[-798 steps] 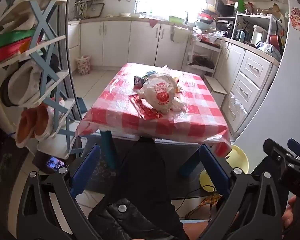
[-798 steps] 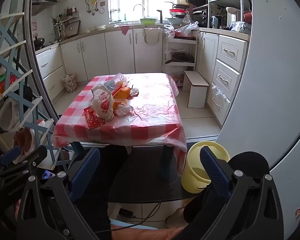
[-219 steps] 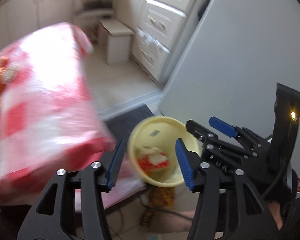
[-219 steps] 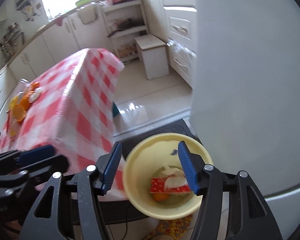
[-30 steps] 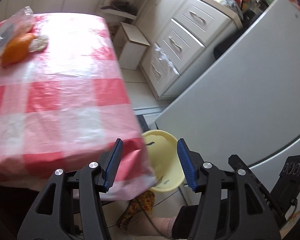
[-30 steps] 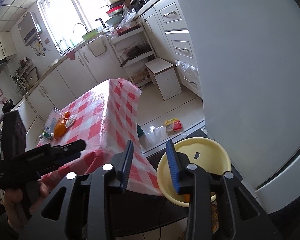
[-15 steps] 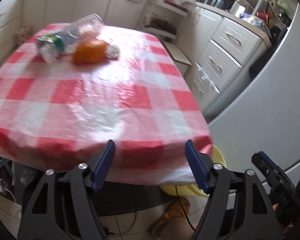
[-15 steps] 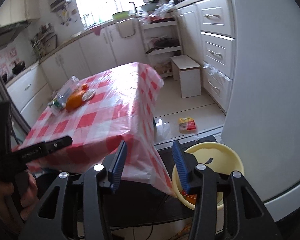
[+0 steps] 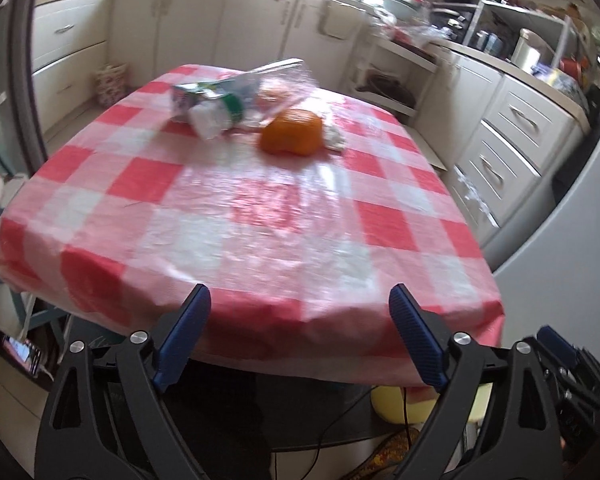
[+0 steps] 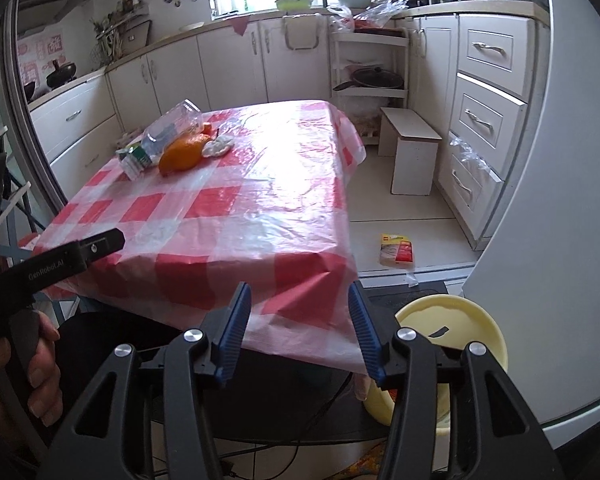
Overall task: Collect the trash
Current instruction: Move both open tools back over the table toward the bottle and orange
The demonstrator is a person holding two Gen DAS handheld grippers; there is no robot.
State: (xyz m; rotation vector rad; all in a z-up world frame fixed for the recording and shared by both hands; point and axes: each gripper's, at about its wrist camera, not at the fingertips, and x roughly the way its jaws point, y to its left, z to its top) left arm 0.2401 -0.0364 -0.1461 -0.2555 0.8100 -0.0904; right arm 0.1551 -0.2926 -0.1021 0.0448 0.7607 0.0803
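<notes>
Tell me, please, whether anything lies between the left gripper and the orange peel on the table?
Nothing visible does. The left gripper, jaws opening and empty, faces bare tablecloth up to the orange peel; the bottle lies beside it.

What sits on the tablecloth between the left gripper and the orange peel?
Nothing: in the left wrist view only bare checked tablecloth stretches from the left gripper, its jaws opening with nothing between them, to the orange peel.
</notes>
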